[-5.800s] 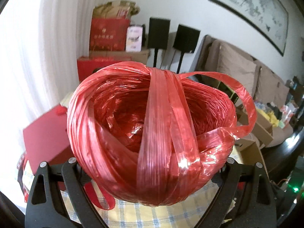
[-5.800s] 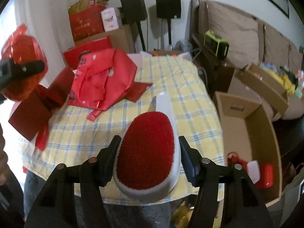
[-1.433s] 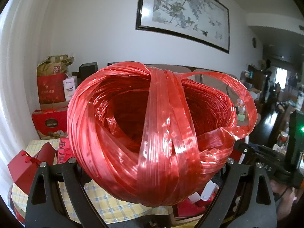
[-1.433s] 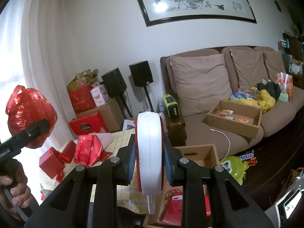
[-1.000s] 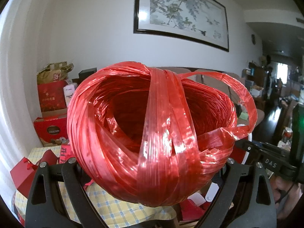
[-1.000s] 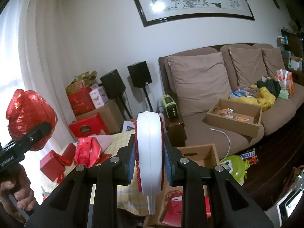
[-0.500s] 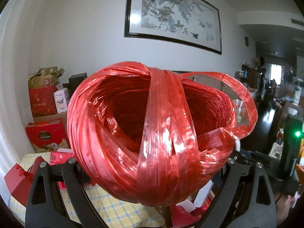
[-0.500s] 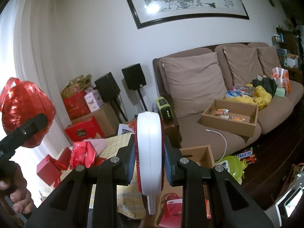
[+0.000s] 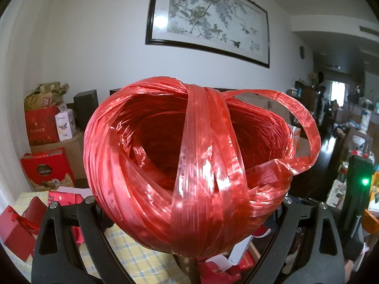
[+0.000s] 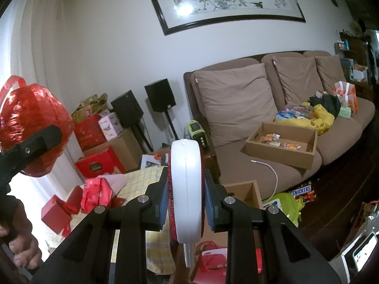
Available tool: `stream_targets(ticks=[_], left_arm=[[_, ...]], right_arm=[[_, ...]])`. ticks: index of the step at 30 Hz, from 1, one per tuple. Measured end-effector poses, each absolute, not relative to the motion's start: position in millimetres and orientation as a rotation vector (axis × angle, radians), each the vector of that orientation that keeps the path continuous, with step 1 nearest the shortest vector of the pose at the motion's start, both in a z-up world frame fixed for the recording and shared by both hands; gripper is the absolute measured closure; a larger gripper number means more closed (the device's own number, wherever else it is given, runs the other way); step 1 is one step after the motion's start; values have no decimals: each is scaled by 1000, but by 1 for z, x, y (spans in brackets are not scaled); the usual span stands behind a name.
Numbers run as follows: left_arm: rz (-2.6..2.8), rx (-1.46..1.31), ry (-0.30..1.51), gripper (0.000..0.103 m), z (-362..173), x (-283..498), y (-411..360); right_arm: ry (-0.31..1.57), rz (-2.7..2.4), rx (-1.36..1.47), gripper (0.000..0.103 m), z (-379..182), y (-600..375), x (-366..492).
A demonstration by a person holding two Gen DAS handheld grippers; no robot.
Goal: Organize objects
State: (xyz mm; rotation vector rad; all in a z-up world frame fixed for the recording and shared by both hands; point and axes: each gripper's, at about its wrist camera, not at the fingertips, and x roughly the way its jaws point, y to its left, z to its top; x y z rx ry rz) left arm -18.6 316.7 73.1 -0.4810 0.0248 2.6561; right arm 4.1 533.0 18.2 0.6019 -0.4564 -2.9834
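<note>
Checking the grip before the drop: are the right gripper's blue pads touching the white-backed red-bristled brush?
Touching. In the right wrist view both blue pads of the right gripper press flat against the white-backed red-bristled brush, with no gap showing.

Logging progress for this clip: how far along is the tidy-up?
Partly done: the cardboard box by the table already holds red items. In hand: the left gripper grips the red twine ball, and the right gripper clamps the white brush; both are raised and unplaced. Left: red gift boxes and red wrapping on the checked tablecloth.
</note>
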Motion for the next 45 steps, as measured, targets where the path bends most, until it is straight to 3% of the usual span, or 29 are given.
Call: stream_targets(ticks=[45], left_arm=[[2624,-722,1,10,2,-82,347]], right_arm=[[-430,-3010,725,78,-14,550,-32]])
